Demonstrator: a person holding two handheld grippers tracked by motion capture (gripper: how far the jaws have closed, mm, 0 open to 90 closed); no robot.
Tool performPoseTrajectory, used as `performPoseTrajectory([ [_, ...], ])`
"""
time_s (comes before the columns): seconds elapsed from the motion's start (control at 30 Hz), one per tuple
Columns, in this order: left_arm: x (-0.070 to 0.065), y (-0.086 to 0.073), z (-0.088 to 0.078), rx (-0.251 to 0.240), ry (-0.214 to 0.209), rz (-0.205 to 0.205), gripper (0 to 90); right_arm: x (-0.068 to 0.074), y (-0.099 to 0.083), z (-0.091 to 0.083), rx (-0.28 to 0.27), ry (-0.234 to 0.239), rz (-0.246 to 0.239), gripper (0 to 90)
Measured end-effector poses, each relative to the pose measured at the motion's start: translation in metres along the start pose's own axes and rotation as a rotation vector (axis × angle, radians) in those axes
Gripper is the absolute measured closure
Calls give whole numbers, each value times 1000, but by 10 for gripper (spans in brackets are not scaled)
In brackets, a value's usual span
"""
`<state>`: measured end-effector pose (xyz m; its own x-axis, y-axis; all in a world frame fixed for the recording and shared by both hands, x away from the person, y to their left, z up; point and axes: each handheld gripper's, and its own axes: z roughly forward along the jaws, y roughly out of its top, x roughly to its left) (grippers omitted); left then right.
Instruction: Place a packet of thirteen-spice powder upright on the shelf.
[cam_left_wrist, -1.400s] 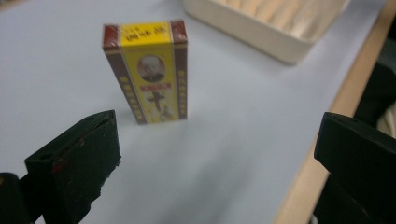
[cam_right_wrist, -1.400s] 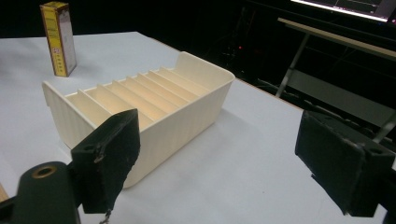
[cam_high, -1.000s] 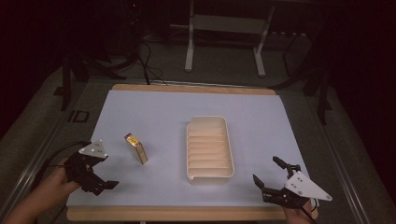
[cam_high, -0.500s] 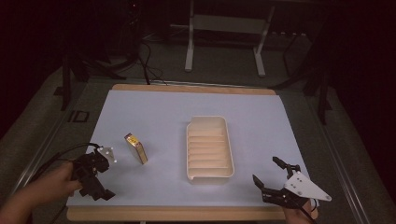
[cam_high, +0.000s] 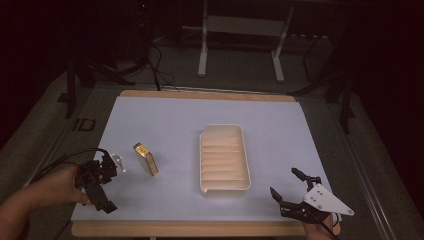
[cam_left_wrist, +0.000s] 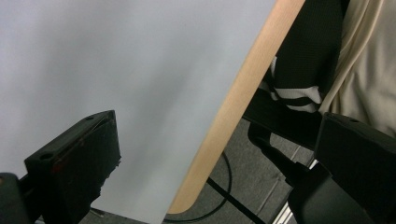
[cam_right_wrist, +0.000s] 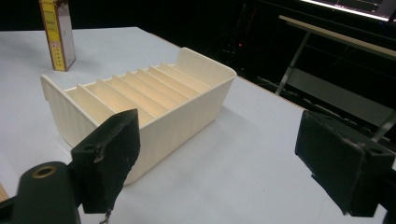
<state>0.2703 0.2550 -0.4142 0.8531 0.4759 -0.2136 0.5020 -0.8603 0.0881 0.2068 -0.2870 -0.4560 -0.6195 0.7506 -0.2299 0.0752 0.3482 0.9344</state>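
A small yellow-brown box (cam_high: 145, 159) stands upright on the white table sheet (cam_high: 165, 120), left of a cream tray with divider slots (cam_high: 202, 150). My left gripper (cam_high: 101, 189) is at the near left corner, left of the box, turned back toward the table's front edge. In the left gripper view its jaws (cam_left_wrist: 219, 135) stand wide open with nothing between them, over the sheet and the wooden edge (cam_left_wrist: 233, 98). My right gripper (cam_high: 283, 181) is open and empty at the near right, pointing at the tray (cam_right_wrist: 187, 121), with the box (cam_right_wrist: 57, 35) beyond.
The wooden table rim (cam_high: 210, 94) runs round the sheet. A metal stand (cam_high: 240, 25) and cables (cam_high: 160, 60) lie on the dark floor behind. The person's clothing (cam_left_wrist: 369, 70) and a chair part sit just past the near edge.
My left gripper has swung round from pointing across the table to pointing back at the near edge, shifting a little right. The right gripper, box and tray stay put.
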Motion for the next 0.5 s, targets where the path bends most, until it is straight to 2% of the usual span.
performPoseTrajectory([
  [0.03,1,1,-3,-10,-8,4,3,0,0,0,0,-1,0,140],
  [0.1,3,3,-7,-19,8,0,3,0,0,0,1,0,-1,140],
  [0.3,6,14,-15,-10,34,-2,4,0,0,0,1,1,-2,141],
  [0.33,6,16,-16,-15,47,-5,4,0,0,0,2,1,-2,140],
  [0.5,9,25,-21,-25,61,-15,4,1,0,0,3,3,-6,141],
])
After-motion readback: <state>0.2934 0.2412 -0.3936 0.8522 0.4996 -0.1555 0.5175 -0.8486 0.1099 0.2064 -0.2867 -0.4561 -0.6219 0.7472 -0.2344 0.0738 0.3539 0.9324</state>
